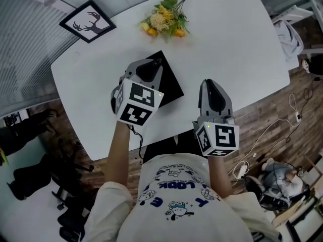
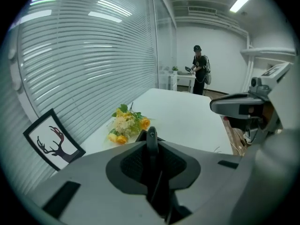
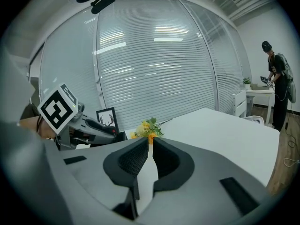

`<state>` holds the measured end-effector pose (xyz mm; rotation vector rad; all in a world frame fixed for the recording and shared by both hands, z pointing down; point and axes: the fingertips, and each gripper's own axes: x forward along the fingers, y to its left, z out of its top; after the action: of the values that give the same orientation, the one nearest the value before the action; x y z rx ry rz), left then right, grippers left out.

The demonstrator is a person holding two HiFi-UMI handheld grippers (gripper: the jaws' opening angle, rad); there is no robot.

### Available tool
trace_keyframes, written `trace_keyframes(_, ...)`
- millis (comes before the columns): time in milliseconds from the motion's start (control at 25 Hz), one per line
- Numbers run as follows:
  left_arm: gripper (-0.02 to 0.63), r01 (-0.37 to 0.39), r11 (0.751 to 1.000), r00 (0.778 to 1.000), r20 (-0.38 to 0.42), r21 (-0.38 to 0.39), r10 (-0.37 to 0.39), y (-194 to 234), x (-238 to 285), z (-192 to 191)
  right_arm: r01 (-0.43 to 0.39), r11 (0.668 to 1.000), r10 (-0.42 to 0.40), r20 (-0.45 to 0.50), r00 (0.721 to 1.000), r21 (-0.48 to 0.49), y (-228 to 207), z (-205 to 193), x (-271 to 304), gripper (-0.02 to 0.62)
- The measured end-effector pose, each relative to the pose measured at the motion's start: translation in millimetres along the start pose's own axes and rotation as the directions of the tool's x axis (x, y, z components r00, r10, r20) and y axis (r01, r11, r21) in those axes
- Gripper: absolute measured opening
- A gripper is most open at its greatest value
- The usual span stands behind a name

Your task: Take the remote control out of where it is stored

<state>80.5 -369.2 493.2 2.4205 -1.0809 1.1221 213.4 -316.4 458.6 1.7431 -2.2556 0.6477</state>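
On the white table (image 1: 227,39) lies a flat black case (image 1: 172,88). My left gripper (image 1: 153,64) hovers over its far corner. In the left gripper view this gripper (image 2: 151,138) is shut on a thin black piece (image 2: 151,134) that stands upright between the pads. I cannot tell whether that piece is the remote control or an edge of the case. My right gripper (image 1: 210,82) is held to the right of the case, over the table's near edge. Its jaws (image 3: 150,140) stand a narrow slit apart with nothing between them.
A bunch of yellow flowers (image 1: 164,20) lies beyond the case. A framed deer picture (image 1: 87,20) sits at the far left corner. Cables (image 1: 298,117) and a power strip lie on the wooden floor at right, black chairs (image 1: 30,175) at left. A person (image 2: 199,69) stands at a distant desk.
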Motion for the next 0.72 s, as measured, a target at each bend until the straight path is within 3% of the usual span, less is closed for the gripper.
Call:
trace_keyframes(280, 0.069, -0.099, 0.984, 0.979, 0.161, -0.146, 0.122, 15.4, -59.7, 12.1, -0.053, 0.998, 0.054, 0.033, 0.998, -0.024, 25.8, 14.7, -1.7, 0.050)
trace_keyframes(560, 0.069, -0.137, 0.940, 0.919, 0.314, -0.312, 0.238, 30.1, -130.6, 22.3, -0.121, 0.990, 0.126, 0.070, 0.990, -0.073, 64.5, 34.1, -4.7, 0.050)
trace_keyframes(720, 0.069, -0.186, 0.912, 0.892, 0.326, -0.366, 0.313, 34.2, -160.1, 13.9, -0.159, 0.982, 0.168, 0.087, 0.982, -0.103, 85.2, 43.9, -6.5, 0.050)
